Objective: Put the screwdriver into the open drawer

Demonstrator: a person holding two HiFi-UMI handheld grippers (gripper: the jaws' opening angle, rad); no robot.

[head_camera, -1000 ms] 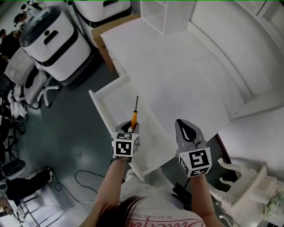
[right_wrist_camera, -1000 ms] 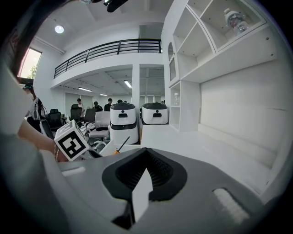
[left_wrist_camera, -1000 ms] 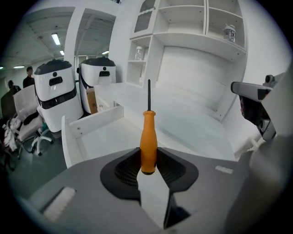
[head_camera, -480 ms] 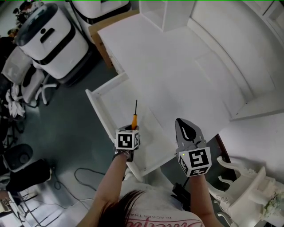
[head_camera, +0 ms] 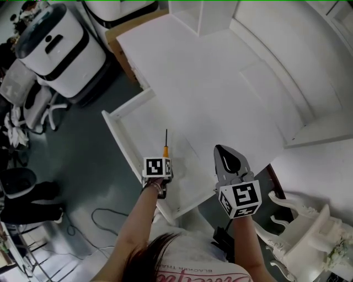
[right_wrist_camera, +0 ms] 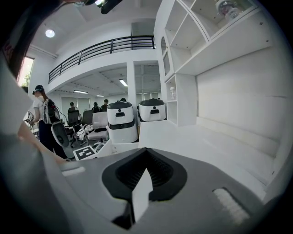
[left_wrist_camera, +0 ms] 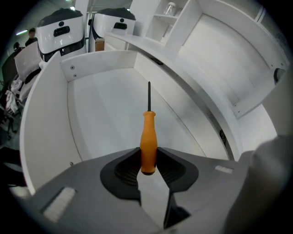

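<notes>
An orange-handled screwdriver [head_camera: 164, 151] [left_wrist_camera: 148, 139] with a thin black shaft is clamped by its handle end in my left gripper [head_camera: 163, 160] [left_wrist_camera: 148, 154], which is shut on it. It points steeply down into the open white drawer [head_camera: 124, 113] [left_wrist_camera: 50, 114], the shaft aimed along the drawer floor toward its back wall. The screwdriver hangs just above the floor; I cannot tell whether it touches. My right gripper [head_camera: 222, 152] [right_wrist_camera: 145, 153] hovers over the desk's front edge to the right of the drawer, shut, with nothing between its pads.
The white desk top [head_camera: 220, 82] runs along the drawer's right side, with shelving [head_camera: 193, 14] at its back. White machines [head_camera: 55, 47], a cardboard box [head_camera: 118, 38] and chairs stand on the floor at left. A white ornate chair [head_camera: 309, 231] is at lower right.
My left gripper has sunk lower into the drawer with the screwdriver and tipped more steeply down. The right gripper has stayed where it was.
</notes>
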